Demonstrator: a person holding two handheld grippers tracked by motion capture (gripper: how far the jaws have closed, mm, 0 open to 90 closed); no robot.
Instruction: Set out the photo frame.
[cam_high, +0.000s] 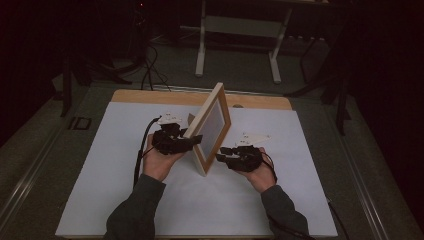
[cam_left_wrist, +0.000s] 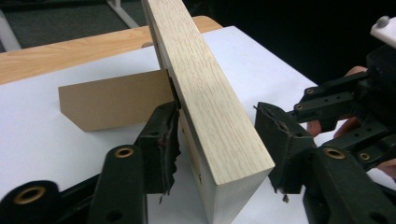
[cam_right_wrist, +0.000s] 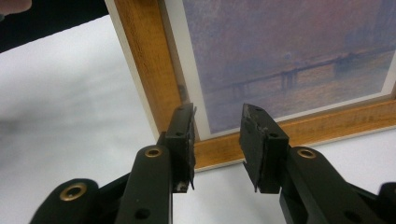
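Note:
A wooden picture frame (cam_high: 212, 125) stands upright on the white sheet (cam_high: 115, 190), propped by a brown cardboard stand (cam_left_wrist: 112, 100) at its back. My left gripper (cam_high: 195, 140) straddles the frame's pale side edge (cam_left_wrist: 210, 107). One pad (cam_left_wrist: 163, 140) lies near or against the back, and the other pad (cam_left_wrist: 280, 140) stands clear of the front. My right gripper (cam_high: 222, 154) is open before the frame's lower front corner (cam_right_wrist: 154, 84), with nothing between its fingers. Inside the frame is a hazy bluish print of a bridge (cam_right_wrist: 289, 56). The right gripper (cam_left_wrist: 327, 100) also appears beyond the frame.
The white sheet covers a wooden table whose bare far edge (cam_high: 150, 96) lies behind the frame. Beyond it are a dark floor, cables (cam_high: 147, 70) and the white legs of another table (cam_high: 201, 50). Both forearms come in from the near edge.

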